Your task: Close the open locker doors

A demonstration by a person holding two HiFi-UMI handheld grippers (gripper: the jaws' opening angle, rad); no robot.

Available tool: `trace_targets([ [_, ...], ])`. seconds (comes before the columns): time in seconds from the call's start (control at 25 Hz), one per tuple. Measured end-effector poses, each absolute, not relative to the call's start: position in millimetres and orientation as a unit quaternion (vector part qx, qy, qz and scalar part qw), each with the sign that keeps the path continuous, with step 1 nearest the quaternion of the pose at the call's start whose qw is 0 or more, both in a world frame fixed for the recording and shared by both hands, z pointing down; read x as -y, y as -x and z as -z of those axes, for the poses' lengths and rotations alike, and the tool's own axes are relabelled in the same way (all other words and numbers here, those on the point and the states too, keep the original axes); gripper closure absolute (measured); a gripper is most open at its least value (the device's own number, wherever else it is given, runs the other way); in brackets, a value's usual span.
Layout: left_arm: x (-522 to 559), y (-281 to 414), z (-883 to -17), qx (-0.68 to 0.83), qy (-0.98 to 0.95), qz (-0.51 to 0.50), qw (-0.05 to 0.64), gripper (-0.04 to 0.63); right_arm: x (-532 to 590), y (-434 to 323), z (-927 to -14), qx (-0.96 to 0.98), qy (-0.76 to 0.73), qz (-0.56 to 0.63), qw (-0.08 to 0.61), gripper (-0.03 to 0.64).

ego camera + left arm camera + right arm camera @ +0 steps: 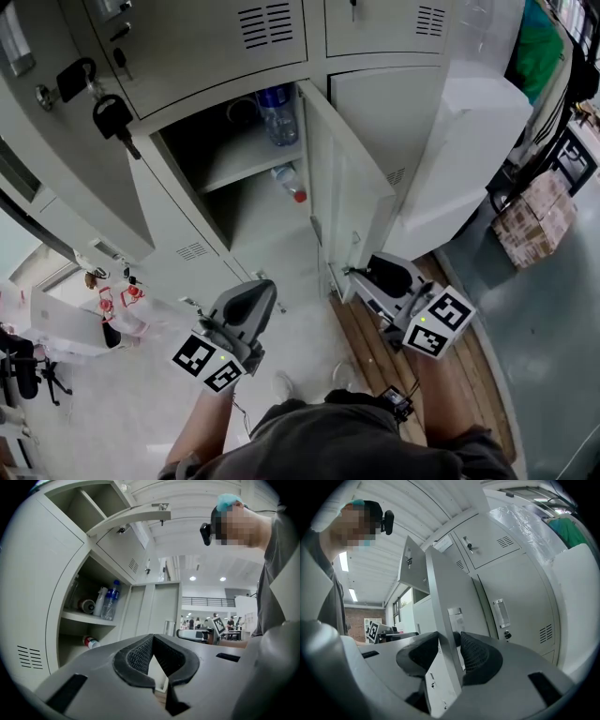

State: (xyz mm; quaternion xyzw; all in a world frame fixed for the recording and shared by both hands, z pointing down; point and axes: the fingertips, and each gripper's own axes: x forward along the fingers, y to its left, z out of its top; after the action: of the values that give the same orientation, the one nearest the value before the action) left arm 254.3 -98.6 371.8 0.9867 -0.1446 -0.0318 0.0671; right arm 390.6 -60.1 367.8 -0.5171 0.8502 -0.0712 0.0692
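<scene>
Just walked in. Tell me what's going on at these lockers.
A person stands at the grey lockers with a gripper in each hand. The right gripper has its jaws closed on the edge of the open locker door, which is swung wide out. The left gripper hangs free, jaws together and empty. Bottles sit inside the open compartment, and a higher door is open too.

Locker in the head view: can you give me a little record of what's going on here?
Open part: locker door, swung out
Inside: upright bottle on shelf; red-capped bottle lying below
Right hand-held gripper: clamped on the door's edge
Left hand-held gripper: shut, holding nothing
</scene>
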Motion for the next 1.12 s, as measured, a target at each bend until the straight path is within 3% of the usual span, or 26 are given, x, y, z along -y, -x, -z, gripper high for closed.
trace_targets([
  [1.12, 143, -145, -366, 0.137, -0.986, 0.056, 0.075, 0.586, 99, -294, -367, -0.832, 0.547, 0.075, 0.062, 0.505],
])
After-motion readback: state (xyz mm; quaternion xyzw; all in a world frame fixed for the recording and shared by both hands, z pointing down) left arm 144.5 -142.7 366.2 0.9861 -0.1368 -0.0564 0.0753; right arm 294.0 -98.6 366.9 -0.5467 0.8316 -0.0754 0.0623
